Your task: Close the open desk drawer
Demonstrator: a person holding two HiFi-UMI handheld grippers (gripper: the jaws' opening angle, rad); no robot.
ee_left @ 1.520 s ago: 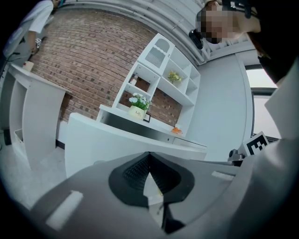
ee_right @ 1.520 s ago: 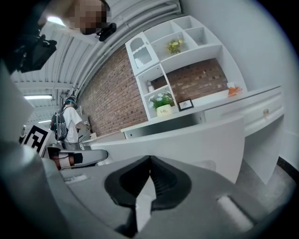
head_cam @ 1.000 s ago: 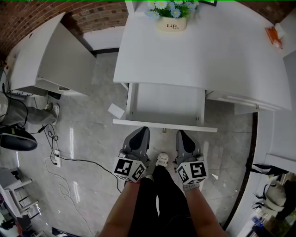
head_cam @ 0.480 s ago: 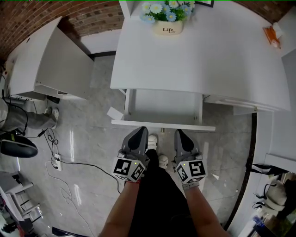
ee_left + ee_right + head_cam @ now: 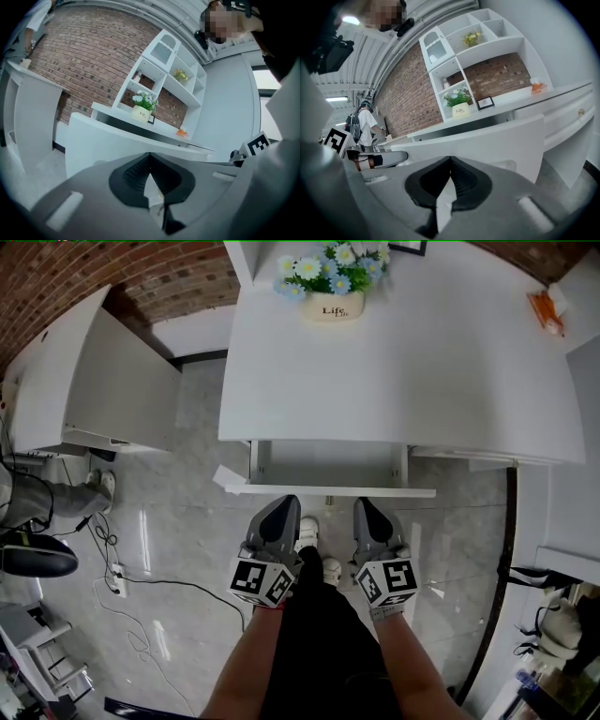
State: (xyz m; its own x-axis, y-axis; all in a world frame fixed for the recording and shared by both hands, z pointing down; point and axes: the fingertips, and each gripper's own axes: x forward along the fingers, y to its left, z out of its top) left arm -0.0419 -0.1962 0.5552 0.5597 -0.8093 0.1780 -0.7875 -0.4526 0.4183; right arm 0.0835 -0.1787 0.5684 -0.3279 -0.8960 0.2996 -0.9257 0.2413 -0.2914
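Observation:
A white desk (image 5: 412,362) has its drawer (image 5: 328,465) pulled partly out toward me; the drawer's inside looks empty. Both grippers press their tips against the drawer's white front panel (image 5: 328,490). My left gripper (image 5: 283,501) is at the panel's left-middle, my right gripper (image 5: 364,502) at its right-middle. Each has its jaws together with nothing between them. In the left gripper view the panel (image 5: 108,140) fills the space just beyond the left gripper (image 5: 150,157). The right gripper view shows the same panel (image 5: 487,140) beyond the right gripper (image 5: 450,161).
A flower pot (image 5: 328,298) stands at the desk's back edge, an orange object (image 5: 544,310) at its far right. A white cabinet (image 5: 94,371) stands to the left. Cables (image 5: 131,587) lie on the tiled floor. My feet (image 5: 317,549) are below the drawer.
The drawer has slid in toward the desk, with less of its inside showing. Both grippers have followed its front panel forward, and I have stepped closer.

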